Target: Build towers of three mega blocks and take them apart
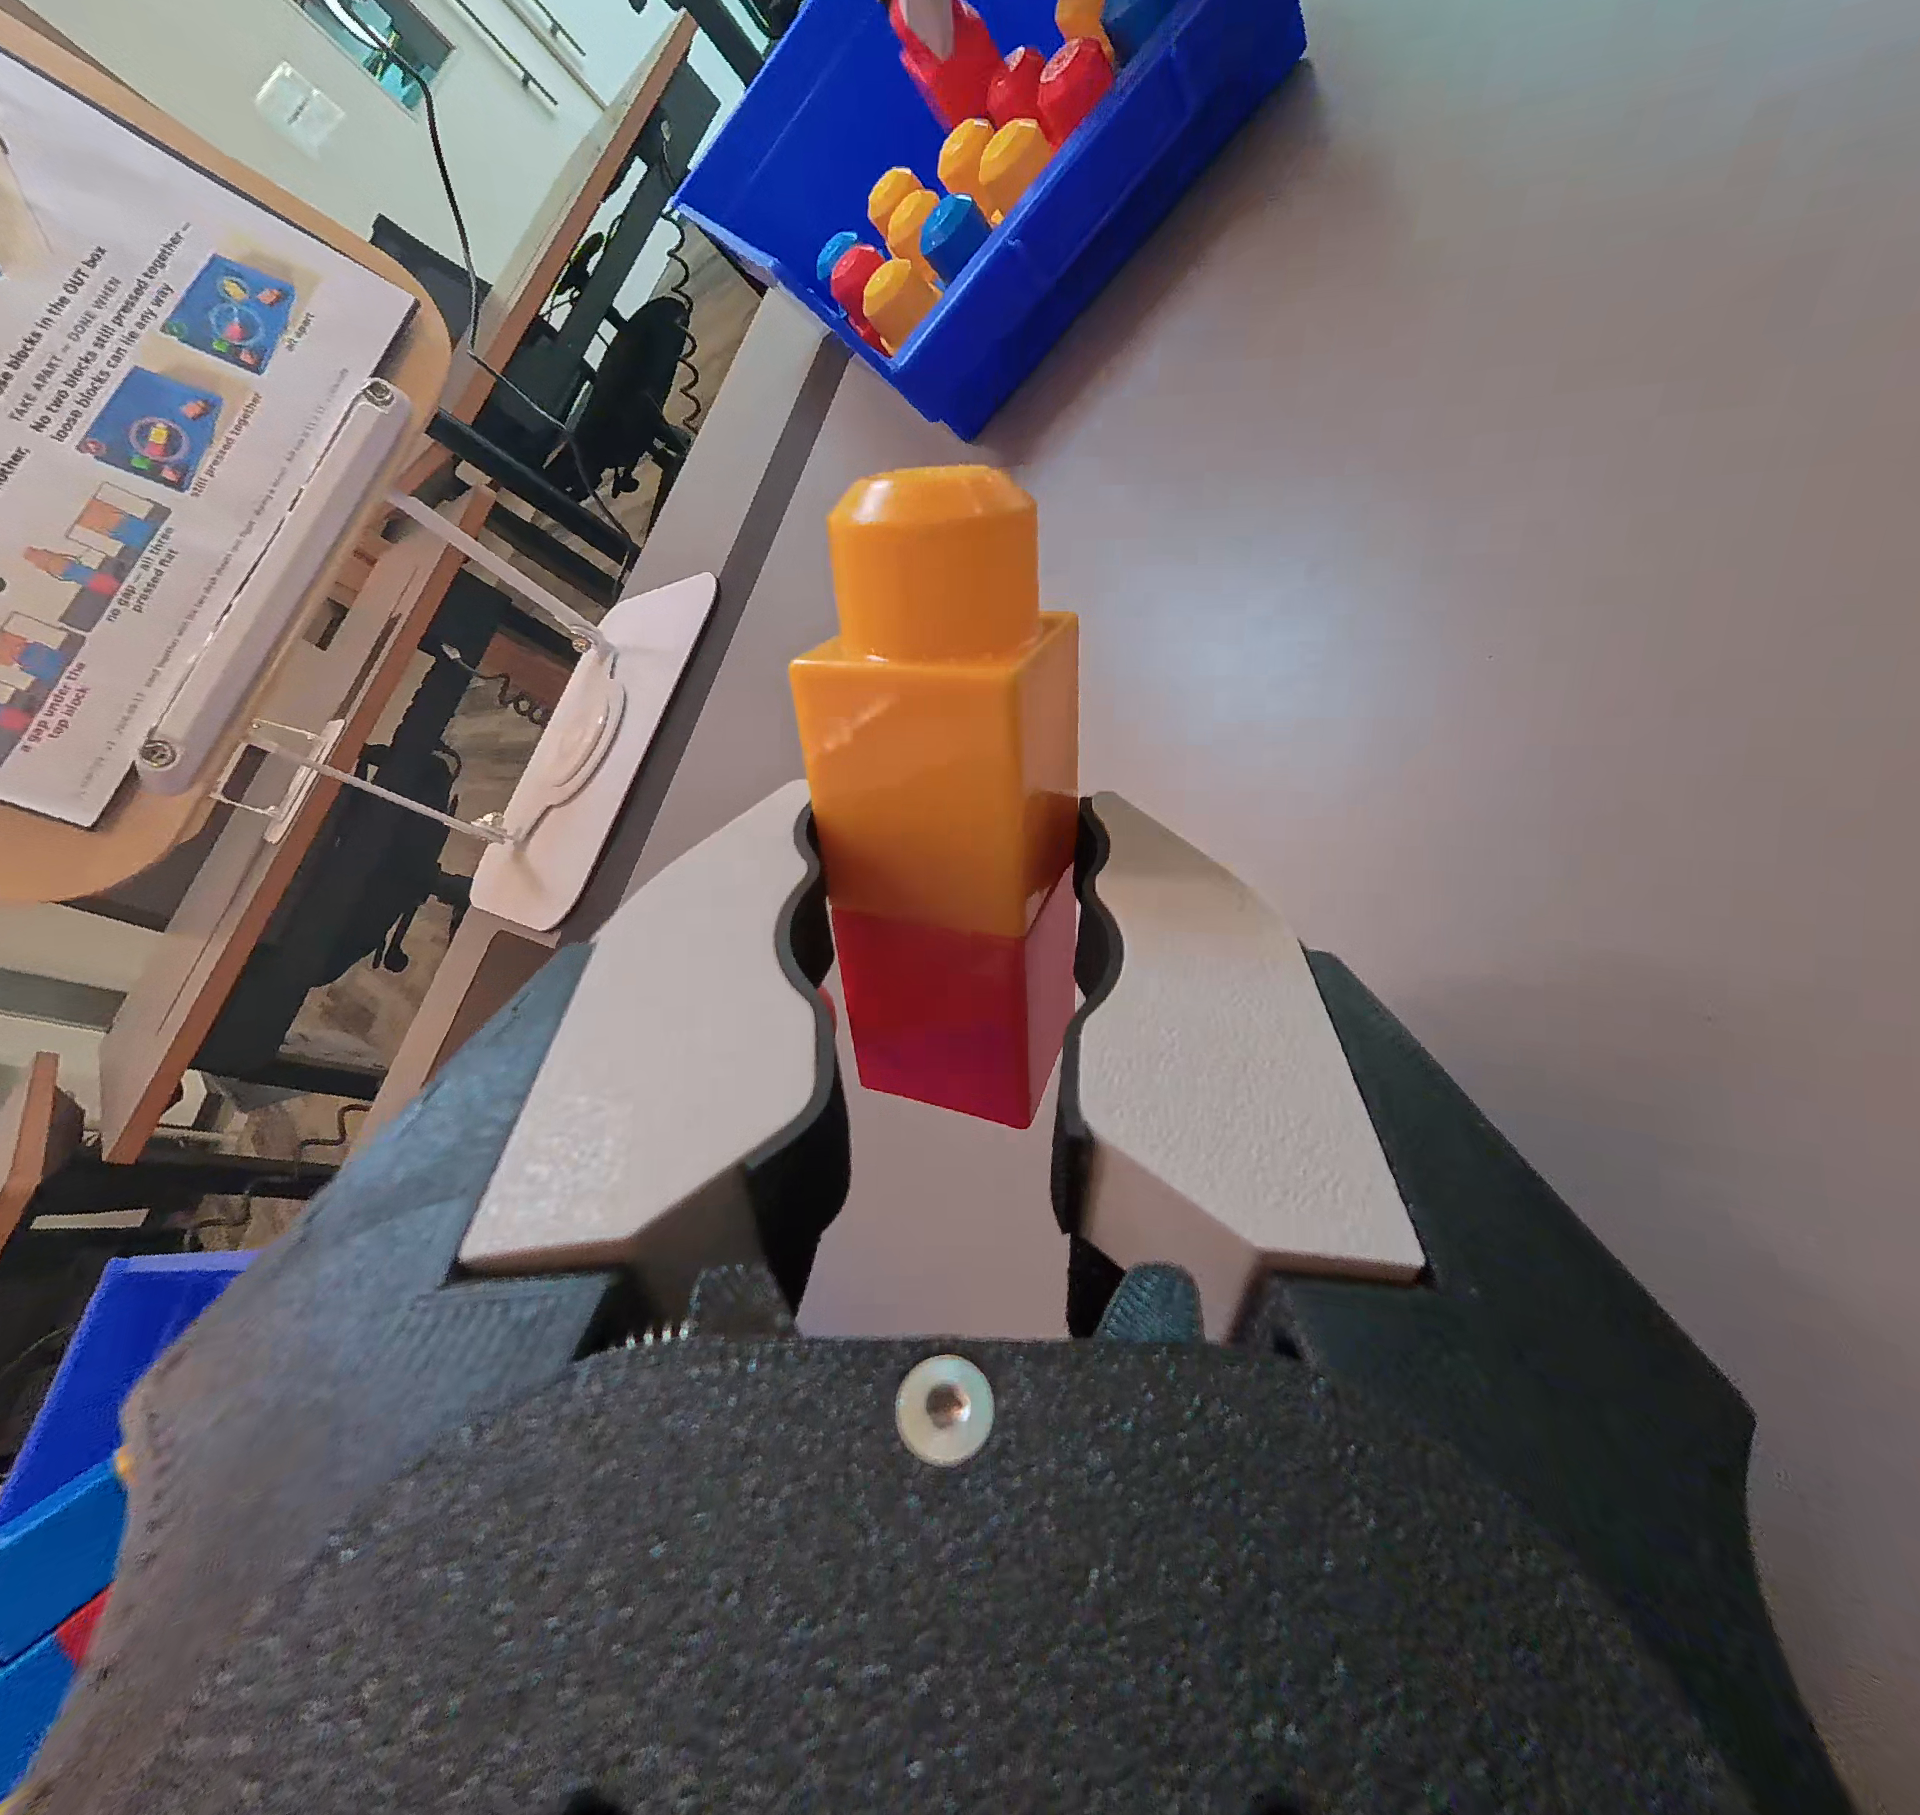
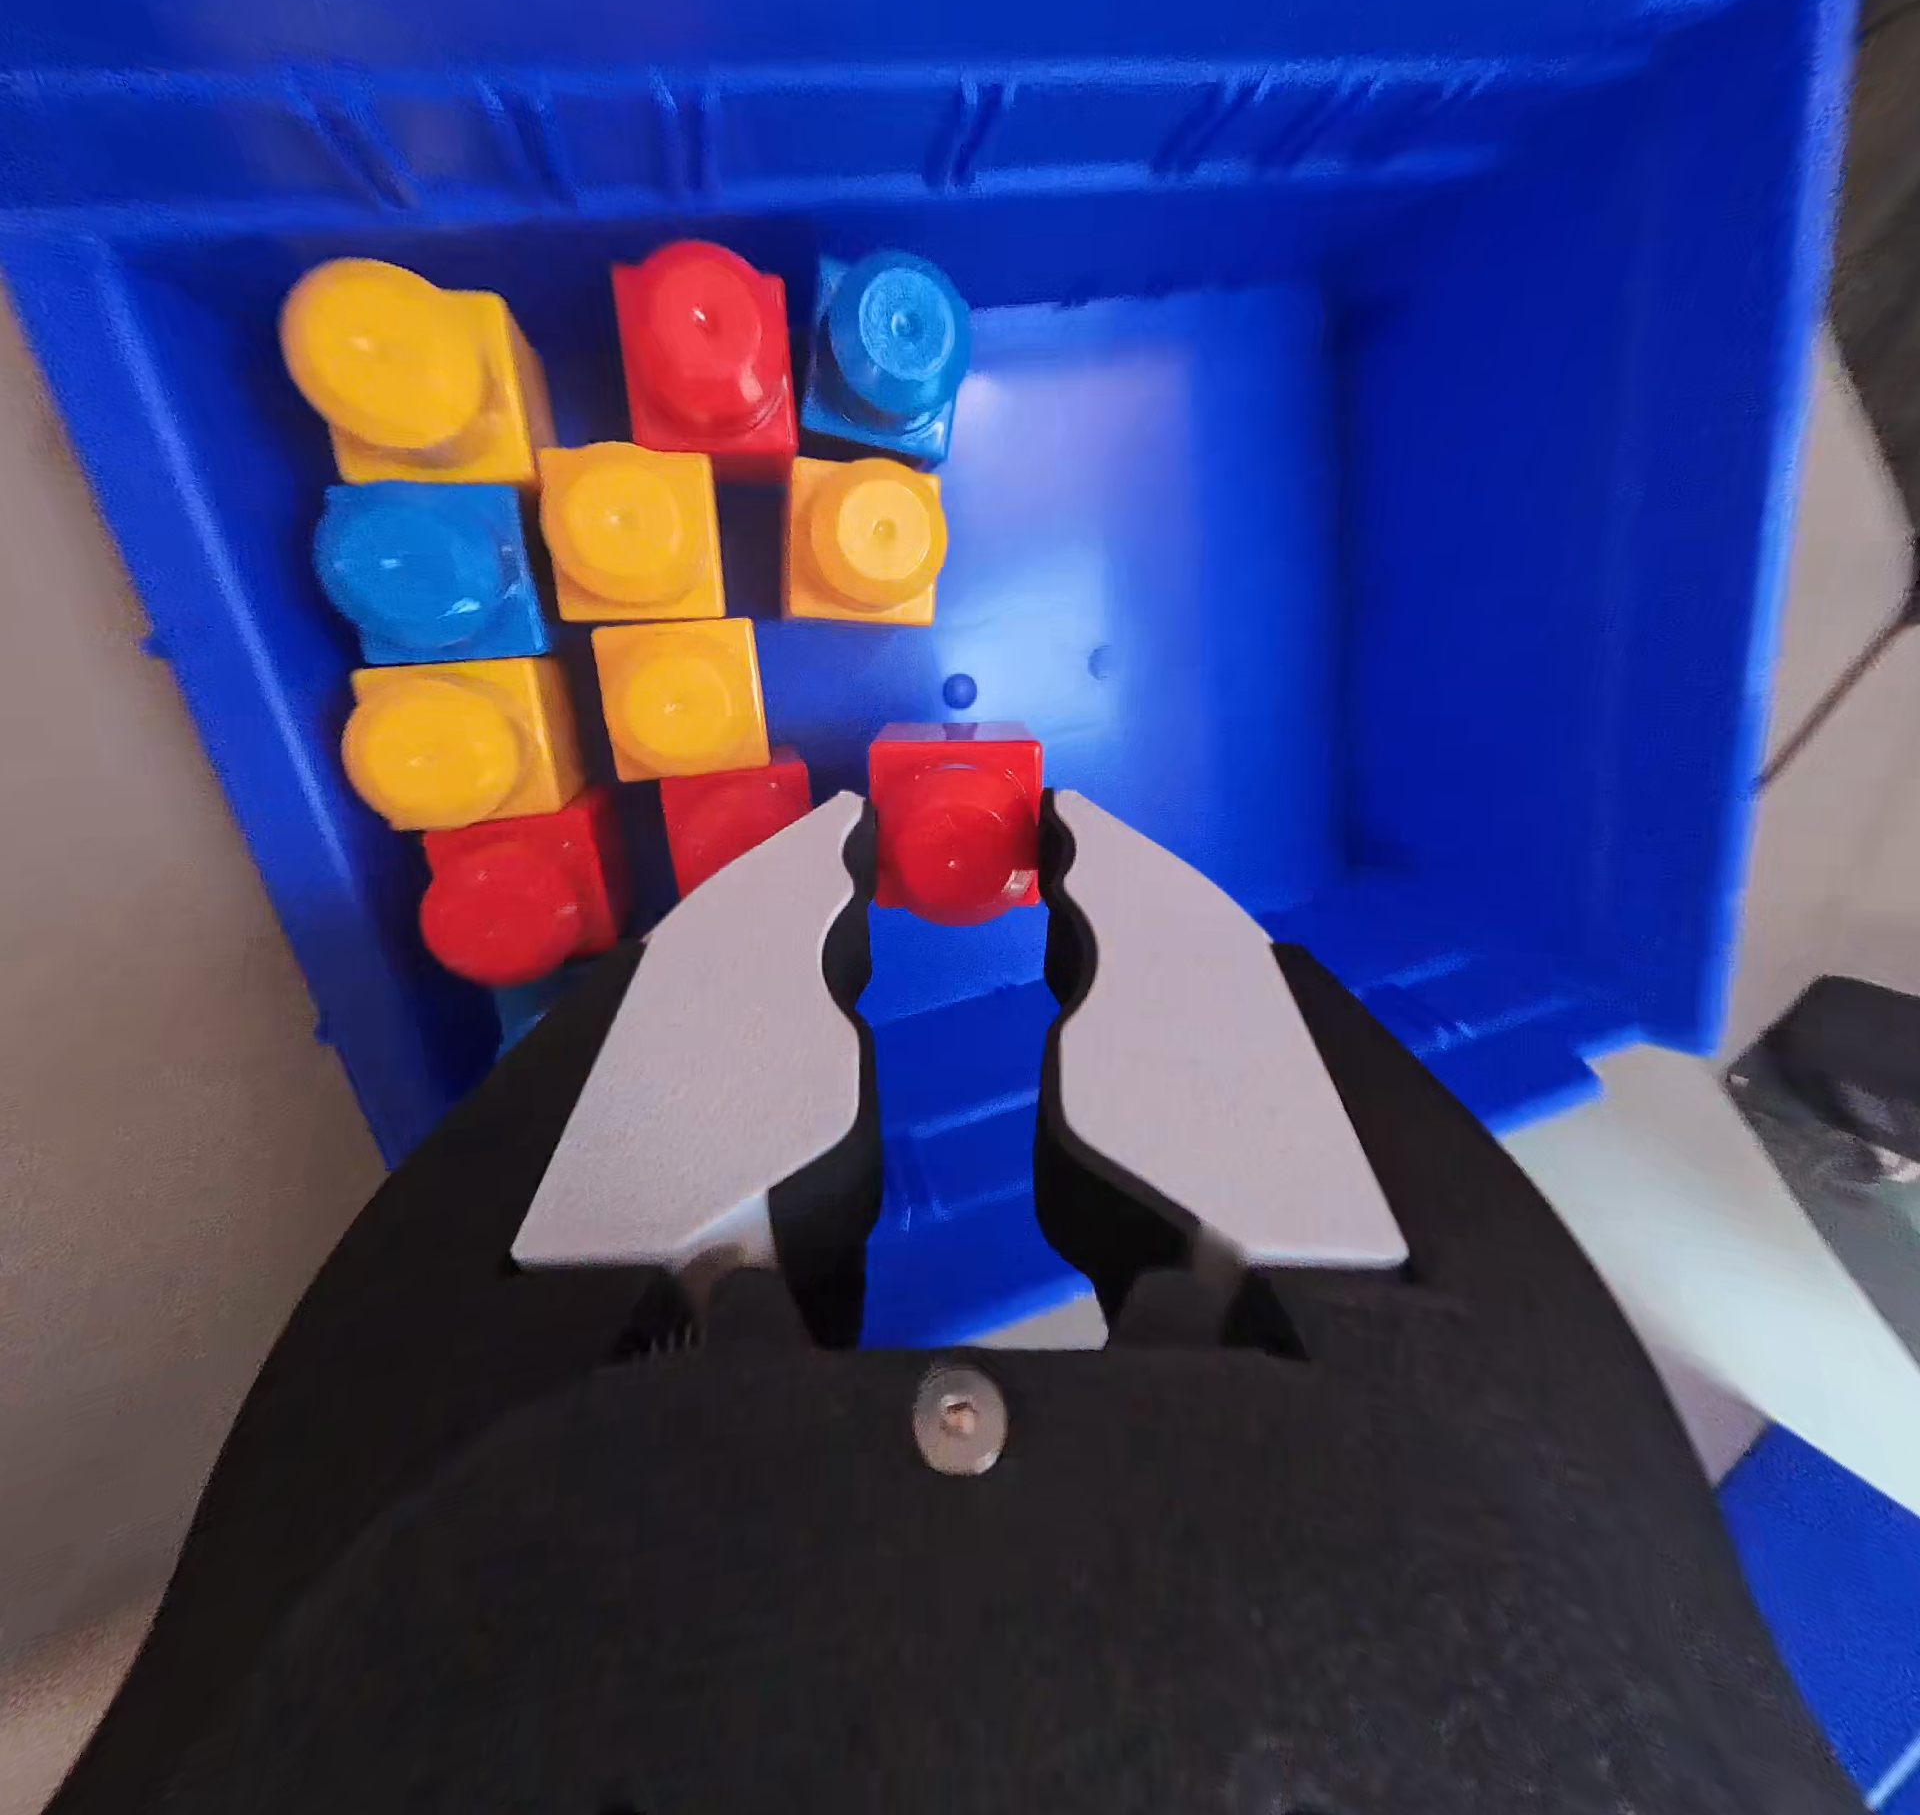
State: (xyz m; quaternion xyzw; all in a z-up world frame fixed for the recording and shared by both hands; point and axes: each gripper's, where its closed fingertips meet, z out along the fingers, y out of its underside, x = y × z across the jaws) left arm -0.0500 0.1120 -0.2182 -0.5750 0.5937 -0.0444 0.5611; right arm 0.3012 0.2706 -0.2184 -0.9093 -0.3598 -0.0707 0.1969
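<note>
Left tongs (image 1: 940,892) clamp a 2-block stack, orange block (image 1: 935,726) pressed onto red block (image 1: 951,1017), above the grey worktop (image 1: 1455,830); its underside is hidden. Right tongs (image 2: 951,835) grip 1 red mega block (image 2: 956,820) inside the blue bin (image 2: 1558,518), beside blurred loose blocks (image 2: 634,529); desks stand beyond.

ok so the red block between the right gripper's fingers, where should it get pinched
On the two flat side walls of the red block, coming from straight above as the right gripper does now. Its round stud faces up at the camera and would slip; the square base gives parallel faces, and bare bin floor lies to its right.
</note>
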